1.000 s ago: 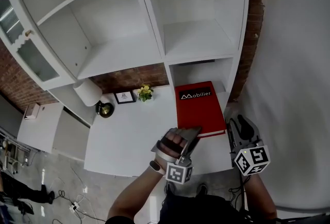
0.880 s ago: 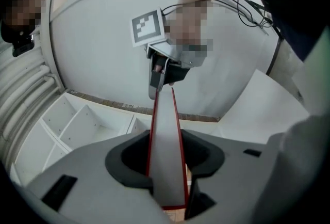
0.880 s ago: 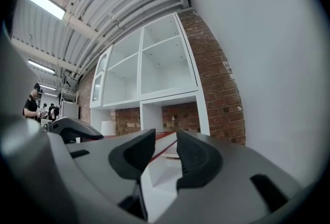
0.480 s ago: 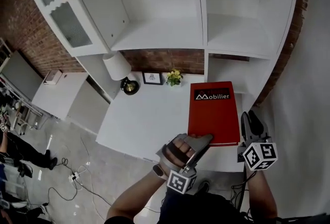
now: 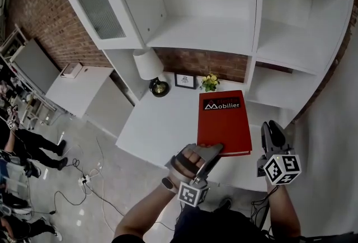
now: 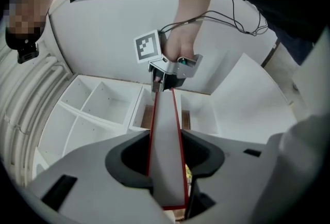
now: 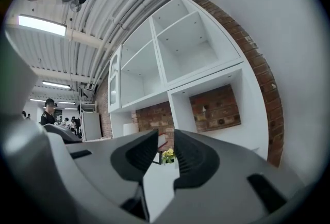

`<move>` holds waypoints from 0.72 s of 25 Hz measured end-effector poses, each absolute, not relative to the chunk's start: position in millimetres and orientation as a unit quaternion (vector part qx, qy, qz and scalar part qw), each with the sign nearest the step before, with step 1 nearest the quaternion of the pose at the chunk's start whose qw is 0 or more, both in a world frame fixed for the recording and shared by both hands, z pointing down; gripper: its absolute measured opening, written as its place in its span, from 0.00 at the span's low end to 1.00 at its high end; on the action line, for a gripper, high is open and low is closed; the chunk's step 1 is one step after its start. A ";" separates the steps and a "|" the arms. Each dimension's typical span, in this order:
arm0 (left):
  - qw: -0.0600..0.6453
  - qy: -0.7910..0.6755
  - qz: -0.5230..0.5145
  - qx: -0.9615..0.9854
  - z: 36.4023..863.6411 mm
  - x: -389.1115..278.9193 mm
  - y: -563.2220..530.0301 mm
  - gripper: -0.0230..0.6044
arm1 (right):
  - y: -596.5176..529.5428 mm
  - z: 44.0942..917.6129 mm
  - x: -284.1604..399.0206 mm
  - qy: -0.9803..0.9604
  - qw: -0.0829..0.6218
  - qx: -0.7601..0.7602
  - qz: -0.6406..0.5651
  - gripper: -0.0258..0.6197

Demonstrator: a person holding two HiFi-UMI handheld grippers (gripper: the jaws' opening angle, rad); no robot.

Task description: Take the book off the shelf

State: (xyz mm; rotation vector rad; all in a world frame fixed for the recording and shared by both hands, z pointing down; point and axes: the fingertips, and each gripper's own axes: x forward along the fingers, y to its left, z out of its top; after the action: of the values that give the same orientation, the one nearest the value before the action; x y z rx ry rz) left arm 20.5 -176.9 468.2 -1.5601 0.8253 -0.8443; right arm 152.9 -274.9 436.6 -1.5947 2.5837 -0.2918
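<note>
The red book [image 5: 224, 121], with "Mobilier" on its cover, lies flat over the white desk [image 5: 162, 124], in front of the shelf [image 5: 207, 34]. My left gripper [image 5: 215, 149] is shut on its near edge. In the left gripper view the book's pale page edge [image 6: 166, 156] runs out between the jaws toward my right gripper [image 6: 172, 70]. That right gripper [image 5: 269, 127] hovers just right of the book's near right corner, apart from it. Its jaws are closing, and only the white desk and a small yellow flower pot [image 7: 167, 155] show through the narrow gap.
At the back of the desk stand a lamp [image 5: 148, 65], a small picture frame [image 5: 185, 80] and the flower pot [image 5: 210, 82]. A glass cabinet door [image 5: 95, 1] hangs at upper left. Cables [image 5: 84, 180] and people [image 5: 22, 146] are on the floor to the left.
The book has come out of the lower right shelf compartment and now lies farther left over the desk, still in my left gripper. The right gripper's jaws have narrowed.
</note>
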 end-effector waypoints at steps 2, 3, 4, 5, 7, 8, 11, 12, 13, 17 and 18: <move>0.544 0.361 -0.368 -0.662 473.9 1.4 -184.6 0.30 | -275.9 440.4 142.9 0.847 0.038 -0.521 -0.098 0.18; 0.540 0.365 -0.372 -0.661 475.9 -7.7 -188.6 0.30 | -277.0 441.9 138.0 0.847 0.035 -0.521 -0.099 0.18; 0.538 0.368 -0.375 -0.659 477.5 -16.2 -192.6 0.30 | -278.2 442.8 133.1 0.847 0.033 -0.521 -0.100 0.18; 0.537 0.370 -0.377 -0.658 480.1 -24.5 -196.4 0.30 | -279.4 443.2 128.3 0.846 0.032 -0.522 -0.101 0.18; 0.531 0.368 -0.384 -0.660 489.3 -40.5 -202.5 0.30 | -281.1 443.2 118.3 0.846 0.029 -0.523 -0.102 0.18; 0.528 0.367 -0.386 -0.661 493.6 -48.1 -205.0 0.30 | -281.8 442.8 113.0 0.846 0.027 -0.524 -0.101 0.18; 0.521 0.365 -0.390 -0.665 501.9 -70.3 -212.7 0.30 | -285.4 441.1 96.6 0.845 0.022 -0.525 -0.102 0.17; 0.520 0.366 -0.391 -0.666 503.5 -77.9 -215.6 0.30 | -287.0 441.7 91.0 0.844 0.020 -0.526 -0.102 0.17; 0.518 0.368 -0.391 -0.666 504.9 -85.7 -218.4 0.30 | -288.5 443.0 85.3 0.844 0.017 -0.526 -0.103 0.17; 0.519 0.366 -0.391 -0.666 505.1 -118.2 -228.0 0.30 | -295.1 449.4 61.1 0.843 0.003 -0.527 -0.106 0.17; 0.519 0.365 -0.393 -0.666 506.8 -127.4 -230.5 0.30 | -297.3 451.2 55.1 0.843 -0.002 -0.528 -0.106 0.16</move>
State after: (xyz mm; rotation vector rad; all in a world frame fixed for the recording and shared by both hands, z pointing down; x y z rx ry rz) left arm -127.4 -230.5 506.8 -1.5971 0.8747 -0.9438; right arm 55.1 -297.3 451.2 -1.6611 2.6508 -0.3341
